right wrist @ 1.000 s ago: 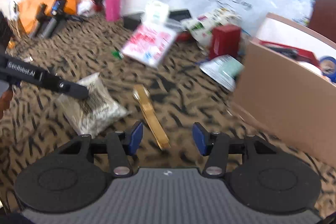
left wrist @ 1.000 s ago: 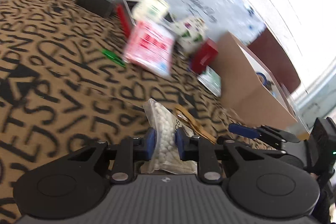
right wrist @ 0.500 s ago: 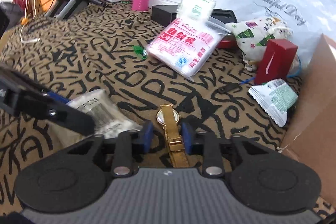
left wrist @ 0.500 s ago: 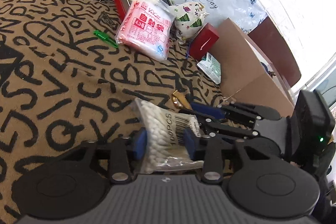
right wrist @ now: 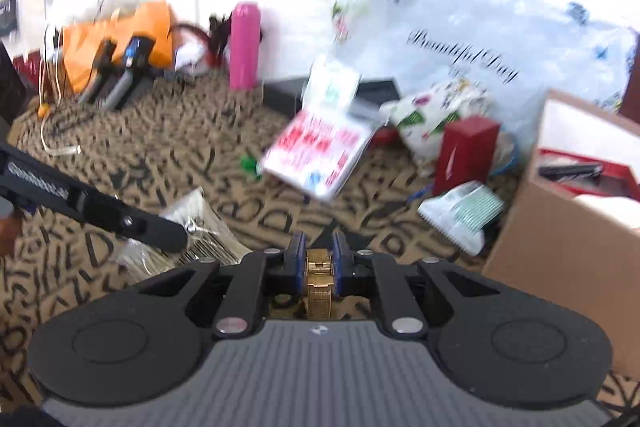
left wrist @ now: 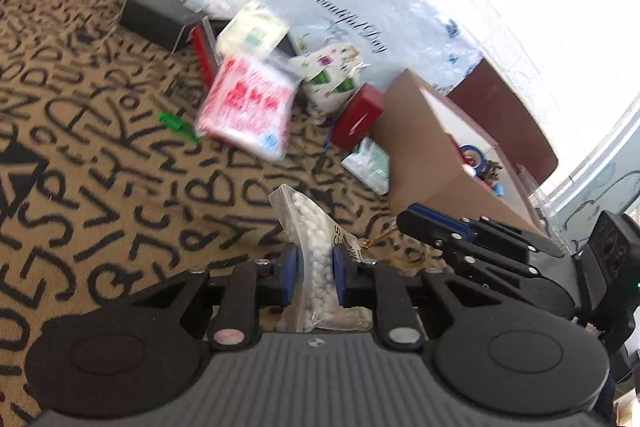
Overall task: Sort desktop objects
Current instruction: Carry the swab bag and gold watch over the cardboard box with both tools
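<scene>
My left gripper (left wrist: 314, 267) is shut on a clear bag of cotton swabs (left wrist: 316, 255) and holds it off the letter-print cloth. My right gripper (right wrist: 318, 261) is shut on a gold mesh watch (right wrist: 319, 283), whose strap hangs below the pads. In the left wrist view the right gripper (left wrist: 424, 227) sits just to the right, with the gold watch (left wrist: 404, 259) dangling under it. In the right wrist view the left gripper's finger (right wrist: 120, 215) crosses the left side in front of the swab bag (right wrist: 200, 231).
An open cardboard box (right wrist: 568, 227) with items inside stands at the right. On the cloth lie a pink-and-white packet (right wrist: 320, 155), a red box (right wrist: 466, 151), a green-white sachet (right wrist: 464, 215), a green clip (right wrist: 250, 163), black boxes (left wrist: 160, 19) and a pink bottle (right wrist: 244, 45).
Both grippers have risen from the cloth with their loads. The left jaws have narrowed on the swab bag. The right gripper lifted the watch, which earlier lay flat.
</scene>
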